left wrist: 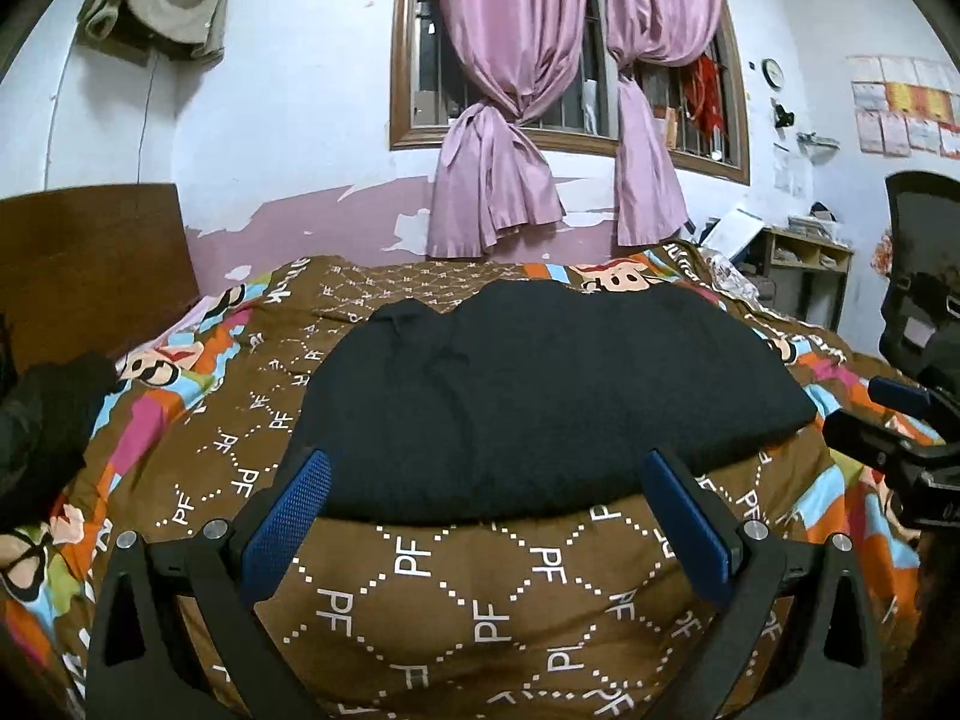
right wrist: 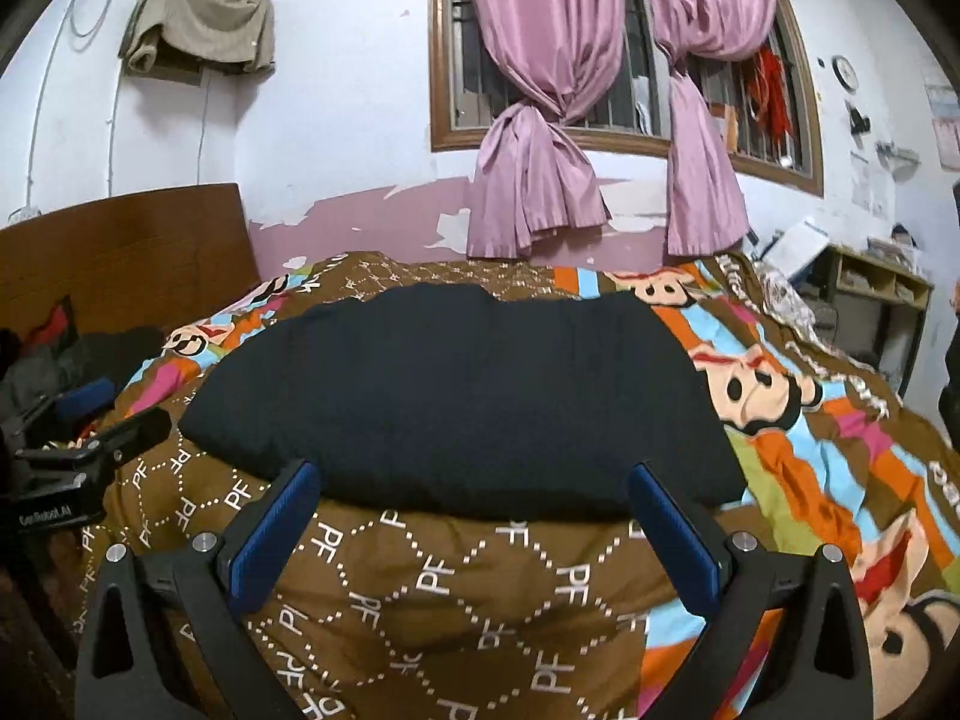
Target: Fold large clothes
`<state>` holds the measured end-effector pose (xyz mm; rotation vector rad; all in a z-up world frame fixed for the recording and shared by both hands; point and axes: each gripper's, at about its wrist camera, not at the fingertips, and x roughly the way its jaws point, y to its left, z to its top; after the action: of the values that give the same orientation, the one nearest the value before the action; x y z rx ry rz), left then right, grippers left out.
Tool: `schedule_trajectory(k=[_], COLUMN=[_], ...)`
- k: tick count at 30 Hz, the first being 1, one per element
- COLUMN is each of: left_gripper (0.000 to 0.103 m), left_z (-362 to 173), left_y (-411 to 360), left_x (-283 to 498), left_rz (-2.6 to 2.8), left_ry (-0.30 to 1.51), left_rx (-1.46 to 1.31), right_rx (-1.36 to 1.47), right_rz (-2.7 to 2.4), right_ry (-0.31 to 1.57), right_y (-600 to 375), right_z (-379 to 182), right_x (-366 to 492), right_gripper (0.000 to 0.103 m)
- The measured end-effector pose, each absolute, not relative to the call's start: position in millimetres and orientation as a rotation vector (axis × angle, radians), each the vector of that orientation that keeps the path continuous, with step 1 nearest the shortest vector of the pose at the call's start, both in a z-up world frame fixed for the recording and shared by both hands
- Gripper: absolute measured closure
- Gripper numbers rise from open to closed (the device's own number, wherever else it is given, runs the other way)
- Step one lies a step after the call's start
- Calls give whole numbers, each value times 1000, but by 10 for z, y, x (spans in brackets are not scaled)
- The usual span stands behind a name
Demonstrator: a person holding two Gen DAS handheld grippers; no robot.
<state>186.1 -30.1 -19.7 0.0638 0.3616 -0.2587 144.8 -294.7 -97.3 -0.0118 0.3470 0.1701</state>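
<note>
A black garment [left wrist: 540, 396] lies folded into a wide block on the patterned bed cover; the right wrist view shows the same black garment [right wrist: 456, 396]. My left gripper [left wrist: 489, 468] hovers just in front of its near edge, open, with nothing between the blue pads [left wrist: 288, 522]. My right gripper [right wrist: 474, 480] stands the same way at the near edge, open and empty. The right gripper [left wrist: 882, 420] shows at the right edge of the left wrist view. The left gripper [right wrist: 114, 414] shows at the left edge of the right wrist view.
The brown "PF" bed cover [left wrist: 456, 600] with cartoon stripes fills the bed. A wooden headboard [left wrist: 90, 258] and dark clothes [left wrist: 42, 420] sit at the left. Pink curtains [left wrist: 516, 120] hang at the window behind. A shelf [left wrist: 804, 270] and black chair [left wrist: 924, 276] stand right.
</note>
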Motion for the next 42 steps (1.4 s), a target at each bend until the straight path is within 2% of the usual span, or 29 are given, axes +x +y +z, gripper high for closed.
schedule_trajectory(k=[12, 42], left_gripper=[1, 1], left_z=[-462, -483], left_y=[-317, -286], left_x=[1835, 1813], left_rz=[-241, -263], left_ry=[407, 399], left_rx=[95, 96], right_rx=[-10, -1], right_rz=[133, 140], right_ry=[383, 389], right_y=[-2999, -2962], right_z=[-1138, -1135], right_x=[1428, 1402], right_gripper=[0, 0])
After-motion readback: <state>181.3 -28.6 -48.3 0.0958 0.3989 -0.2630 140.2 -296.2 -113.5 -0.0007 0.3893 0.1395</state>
